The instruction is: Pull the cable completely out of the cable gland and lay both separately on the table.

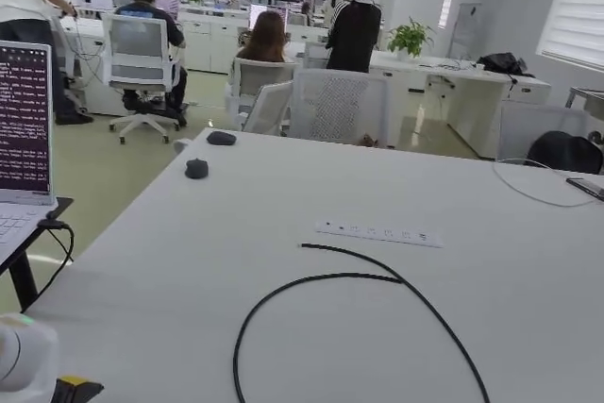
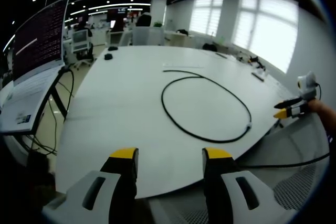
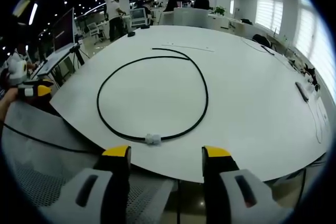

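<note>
Yellow-tipped and spread apart, the left gripper (image 2: 170,155) holds its 2 jaws open on nothing, just short of the near edge of the white table (image 2: 105,129). The right gripper (image 3: 166,152) is the same: jaws apart, empty, off the table edge. At the far left of the head view, a laptop (image 1: 24,129) stands beside the table with its screen lit. On the table's far side lie 2 dark mice (image 1: 196,169). Further right, the black cable (image 3: 98,103) lies on the tabletop in 1 wide loop, its far end near a white power strip (image 1: 377,233). The small white cable gland (image 3: 153,139) sits on the cable at the loop's near side, close to the table edge, with cable running out of both its ends.
</note>
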Motion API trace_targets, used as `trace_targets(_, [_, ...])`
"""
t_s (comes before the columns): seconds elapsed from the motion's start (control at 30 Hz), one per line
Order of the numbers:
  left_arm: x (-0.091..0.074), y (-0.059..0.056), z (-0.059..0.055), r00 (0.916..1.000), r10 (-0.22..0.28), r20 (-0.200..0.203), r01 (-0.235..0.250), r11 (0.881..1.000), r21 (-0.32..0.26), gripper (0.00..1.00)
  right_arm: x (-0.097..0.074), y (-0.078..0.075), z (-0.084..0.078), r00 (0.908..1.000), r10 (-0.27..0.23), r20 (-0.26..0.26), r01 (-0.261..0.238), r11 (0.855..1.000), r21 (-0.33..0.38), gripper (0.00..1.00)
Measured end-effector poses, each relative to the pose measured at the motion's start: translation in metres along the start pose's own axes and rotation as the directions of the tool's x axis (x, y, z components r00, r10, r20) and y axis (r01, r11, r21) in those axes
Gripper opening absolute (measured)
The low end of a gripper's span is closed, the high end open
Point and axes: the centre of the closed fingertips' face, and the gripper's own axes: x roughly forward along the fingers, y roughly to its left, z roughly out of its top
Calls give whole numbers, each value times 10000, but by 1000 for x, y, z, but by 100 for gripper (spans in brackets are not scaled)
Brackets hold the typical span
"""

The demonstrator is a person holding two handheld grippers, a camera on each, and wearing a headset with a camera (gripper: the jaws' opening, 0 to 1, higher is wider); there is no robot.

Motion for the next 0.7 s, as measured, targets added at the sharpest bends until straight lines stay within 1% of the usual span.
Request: trace_targets(0.7, [0, -1, -1, 10000, -27, -59, 27, 10000, -76, 49, 1, 3, 0, 9998, 219, -2, -219, 9998, -5, 53])
